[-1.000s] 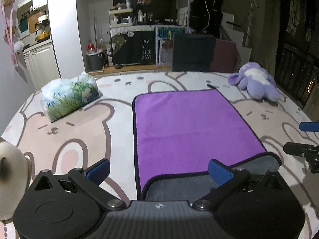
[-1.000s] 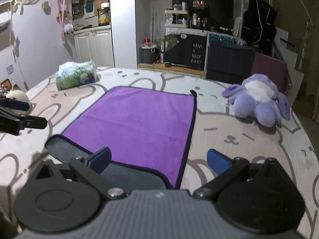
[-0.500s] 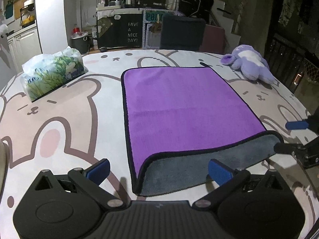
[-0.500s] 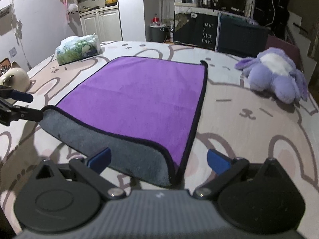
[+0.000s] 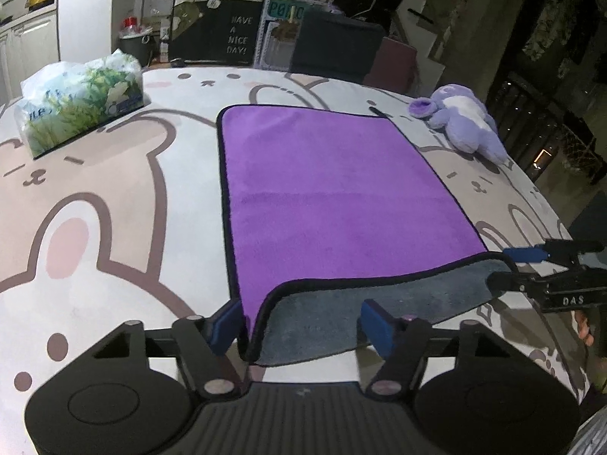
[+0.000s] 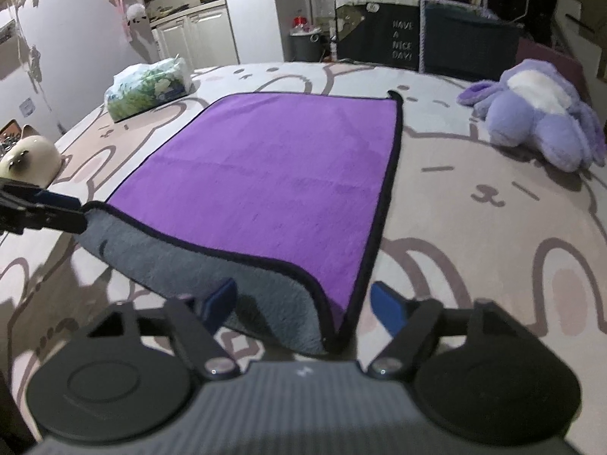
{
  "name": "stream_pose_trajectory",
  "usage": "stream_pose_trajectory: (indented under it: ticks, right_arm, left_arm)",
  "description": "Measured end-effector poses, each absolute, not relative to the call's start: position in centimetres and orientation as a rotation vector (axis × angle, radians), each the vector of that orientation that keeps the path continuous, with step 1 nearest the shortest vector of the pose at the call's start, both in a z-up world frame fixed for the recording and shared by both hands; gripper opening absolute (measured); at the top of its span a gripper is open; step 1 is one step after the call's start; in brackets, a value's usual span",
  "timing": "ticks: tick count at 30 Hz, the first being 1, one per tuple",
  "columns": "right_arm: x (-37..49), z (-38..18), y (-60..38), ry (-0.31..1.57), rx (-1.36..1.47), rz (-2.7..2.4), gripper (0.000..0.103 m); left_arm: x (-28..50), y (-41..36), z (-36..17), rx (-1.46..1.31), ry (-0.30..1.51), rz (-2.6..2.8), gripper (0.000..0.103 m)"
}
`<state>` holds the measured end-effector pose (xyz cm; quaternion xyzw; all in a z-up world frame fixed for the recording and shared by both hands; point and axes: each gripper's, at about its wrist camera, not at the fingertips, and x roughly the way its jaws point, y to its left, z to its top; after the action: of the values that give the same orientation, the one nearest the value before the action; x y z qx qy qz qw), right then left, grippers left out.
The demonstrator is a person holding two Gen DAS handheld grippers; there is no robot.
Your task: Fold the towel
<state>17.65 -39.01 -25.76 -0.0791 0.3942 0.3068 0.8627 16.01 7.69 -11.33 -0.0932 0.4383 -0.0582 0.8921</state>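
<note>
A purple towel (image 5: pixel 326 197) with black trim and a grey underside lies flat on the bunny-print table; it also shows in the right wrist view (image 6: pixel 273 174). Its near edge is folded over, grey side up. My left gripper (image 5: pixel 301 326) is partly closed around the near left corner, jaws narrowed but with a gap still showing. My right gripper (image 6: pixel 303 305) is partly closed around the near right corner in the same way. Each gripper shows from the side in the other's view, the right one (image 5: pixel 508 265) and the left one (image 6: pixel 76 210), at the towel's corners.
A tissue pack (image 5: pixel 79 102) lies at the far left and a purple plush toy (image 5: pixel 463 121) at the far right. A cream round object (image 6: pixel 28 159) sits at the table's left edge. Chairs and shelves stand beyond the table.
Both grippers have moved forward onto the towel's near corners and their jaws have narrowed. The folded grey edge has lifted slightly at the corners.
</note>
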Motion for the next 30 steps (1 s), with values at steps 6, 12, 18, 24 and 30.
stream_pose_trajectory:
  ticks: [6,12,18,24,30]
  right_arm:
    - [17.4,-25.9,-38.4,0.858,-0.18,0.721,0.064]
    - [17.3,-25.5,-38.1,0.88,-0.214,0.731,0.051]
    - [17.6,-25.2,-38.9,0.897,-0.218,0.707,0.044]
    - [17.7,-25.5,-39.4,0.915,-0.248,0.695,0.028]
    - [17.6,-25.5,-39.5,0.915,-0.282,0.678,0.015]
  left_arm:
    - [16.4,8.6,-11.8,-0.22,0.945,-0.094,0.06]
    - [16.6,8.7,-11.9,-0.225,0.975,-0.131,0.051]
    - [16.5,8.6,-12.2,-0.208,1.003,-0.139,0.043]
    - [16.6,8.9,-12.4,-0.208,1.016,-0.122,0.033]
    - [16.7,9.0,-12.4,-0.184,1.028,-0.109,0.018]
